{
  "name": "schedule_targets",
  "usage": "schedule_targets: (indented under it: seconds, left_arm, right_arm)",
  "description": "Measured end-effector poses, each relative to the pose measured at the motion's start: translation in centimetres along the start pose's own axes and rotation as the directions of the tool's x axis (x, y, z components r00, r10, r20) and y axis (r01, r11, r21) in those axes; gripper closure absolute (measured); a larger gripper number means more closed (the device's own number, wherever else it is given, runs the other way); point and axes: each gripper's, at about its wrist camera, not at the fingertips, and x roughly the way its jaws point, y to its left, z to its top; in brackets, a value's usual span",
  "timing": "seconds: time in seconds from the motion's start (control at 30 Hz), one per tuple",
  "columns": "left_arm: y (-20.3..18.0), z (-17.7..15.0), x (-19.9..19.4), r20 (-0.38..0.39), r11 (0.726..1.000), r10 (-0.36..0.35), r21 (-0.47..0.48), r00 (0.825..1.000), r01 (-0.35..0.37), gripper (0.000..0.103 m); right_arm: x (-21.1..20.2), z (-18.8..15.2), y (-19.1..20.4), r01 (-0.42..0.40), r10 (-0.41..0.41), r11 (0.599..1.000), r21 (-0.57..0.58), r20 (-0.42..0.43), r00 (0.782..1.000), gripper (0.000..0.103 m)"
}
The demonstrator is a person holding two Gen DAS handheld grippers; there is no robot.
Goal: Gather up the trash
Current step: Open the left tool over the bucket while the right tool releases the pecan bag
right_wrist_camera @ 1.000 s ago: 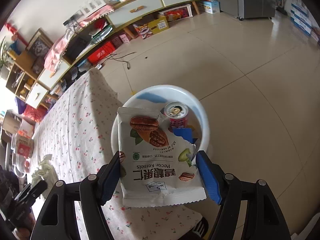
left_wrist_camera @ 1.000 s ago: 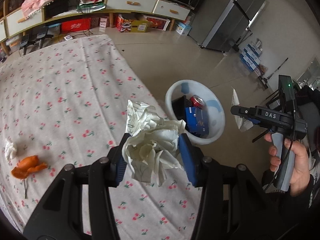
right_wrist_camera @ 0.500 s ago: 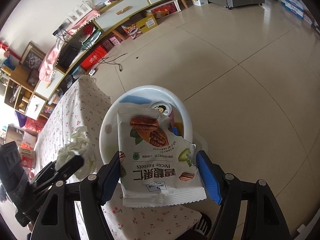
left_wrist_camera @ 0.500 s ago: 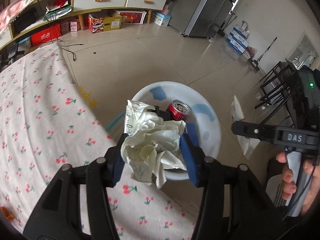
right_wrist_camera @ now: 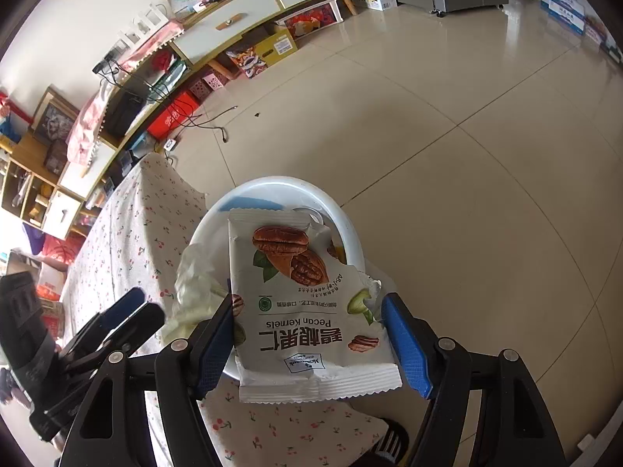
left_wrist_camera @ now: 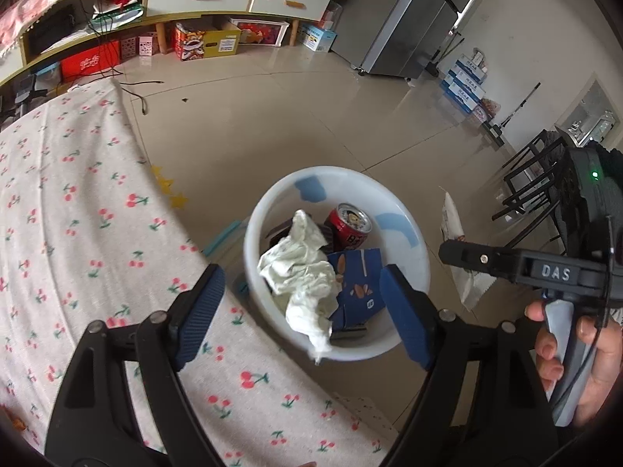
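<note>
Now left tool [left_wrist_camera: 301,313] has just been opening, jaws apart, nothing between; crumpled tissue [left_wrist_camera: 301,272] lies in white bin [left_wrist_camera: 420,257] beside worktop [left_wrist_camera: 78,233]. Right tool [right_wrist_camera: 307,334] clamped on pecan wrapper [right_wrist_camera: 300,303] above bin: light, slick, floppy; pinch lower edges.

The white bin [left_wrist_camera: 409,241] stands on the floor just beside the desk [left_wrist_camera: 78,233] edge, its mouth open from above. Inside, a crumpled tissue [left_wrist_camera: 303,268], a red can [left_wrist_camera: 350,225] and a blue carton [left_wrist_camera: 358,288] fill the bottom. Right of the bin, the right gripper [right_wrist_camera: 307,334] crowds the approach. Beyond the bin, the tiled floor [left_wrist_camera: 272,124] lies unobstructed.
</note>
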Motion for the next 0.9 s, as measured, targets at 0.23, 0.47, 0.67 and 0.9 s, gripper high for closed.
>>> schedule_targets:
  seconds: [0.23, 0.47, 0.67, 0.9]
  left_arm:
    - [2.2, -2.3, -3.8, 0.019, 0.998, 0.042, -0.045, 0.999, -0.041, 0.018]
    - [4.8, -4.8, -8.0, 0.045, 0.991, 0.112, -0.084, 0.993, -0.108, 0.013]
    - [7.3, -6.9, -11.1, 0.056, 0.973, 0.215, -0.098, 0.975, -0.209, 0.011]
    - [10.4, -8.4, -14.1, 0.071, 0.953, 0.282, -0.131, 0.957, -0.271, 0.006]
  right_arm:
    - [1.0, 0.4, 1.3, 0.010, -0.011, 1.000, -0.028, -0.012, 1.000, 0.028]
    - [2.8, 0.5, 2.5, 0.030, -0.031, 0.998, -0.050, -0.032, 0.999, 0.028]
    - [4.0, 0.6, 2.5, 0.057, -0.059, 0.997, -0.048, -0.042, 0.997, 0.028]
    - [4.4, 0.4, 2.6, 0.036, -0.037, 0.999, -0.032, -0.033, 0.999, 0.014]
